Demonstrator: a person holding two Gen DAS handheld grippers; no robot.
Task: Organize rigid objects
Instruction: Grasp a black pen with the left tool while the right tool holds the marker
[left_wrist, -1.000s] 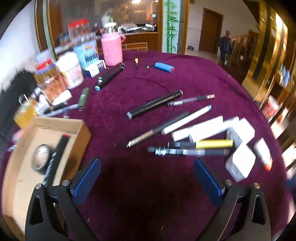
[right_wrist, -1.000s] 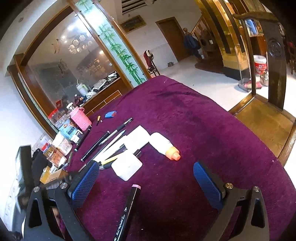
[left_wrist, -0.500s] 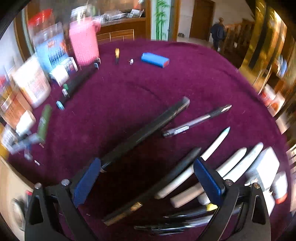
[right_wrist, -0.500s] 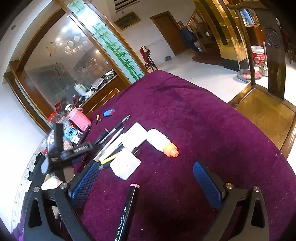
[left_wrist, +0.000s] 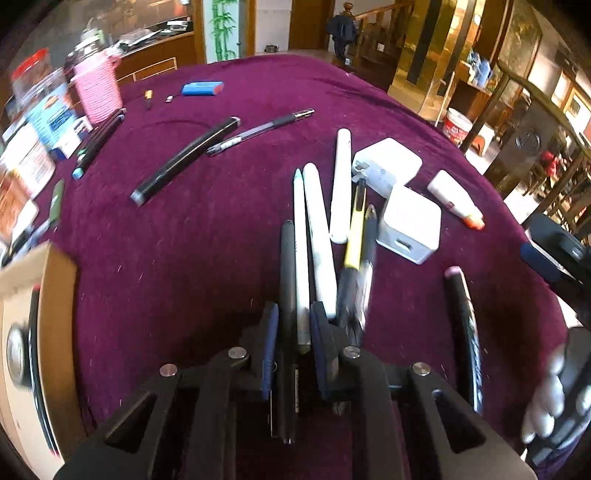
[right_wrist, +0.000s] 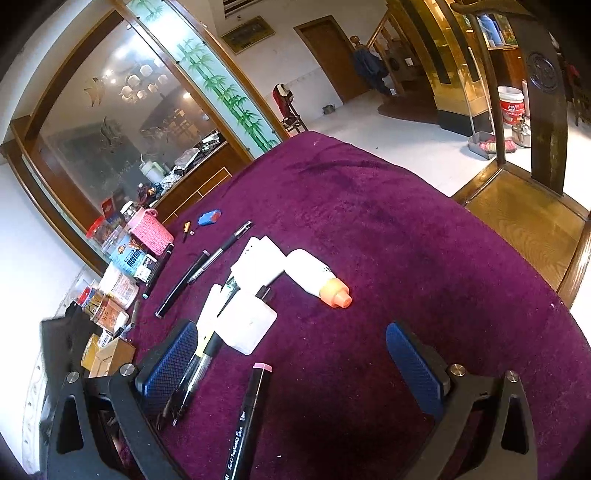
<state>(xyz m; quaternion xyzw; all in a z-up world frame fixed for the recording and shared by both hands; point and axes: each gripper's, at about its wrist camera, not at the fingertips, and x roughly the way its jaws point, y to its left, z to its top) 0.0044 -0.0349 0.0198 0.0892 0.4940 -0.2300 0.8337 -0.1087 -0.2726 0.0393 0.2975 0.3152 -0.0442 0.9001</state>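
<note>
My left gripper (left_wrist: 293, 321) points down at a row of pens on the purple cloth. Its jaws are closing, and a dark grey pen (left_wrist: 287, 266) and a slim white pen (left_wrist: 300, 229) lie between the blue pads, which press on them. A thicker white pen (left_wrist: 317, 229) and a yellow-and-black pen (left_wrist: 356, 221) lie just right of the pads. My right gripper (right_wrist: 291, 354) hovers open over the cloth with a black pink-capped marker (right_wrist: 251, 406) lying between its fingers, untouched. Two white chargers (left_wrist: 412, 225) and an orange-capped glue tube (right_wrist: 317, 280) lie beyond.
A cardboard box (left_wrist: 59, 295) holding a marker and a round metal thing sits at the left. A black pen (left_wrist: 184, 160), a gel pen (left_wrist: 258, 129), a blue lighter (left_wrist: 202, 88) and a pink holder (left_wrist: 98, 88) lie farther back. A wooden chair (right_wrist: 517, 206) stands at the table's right edge.
My left gripper swung from beside the box over the pen row, dropped lower, and its wide jaws came together around the dark grey and slim white pens. The right gripper kept still.
</note>
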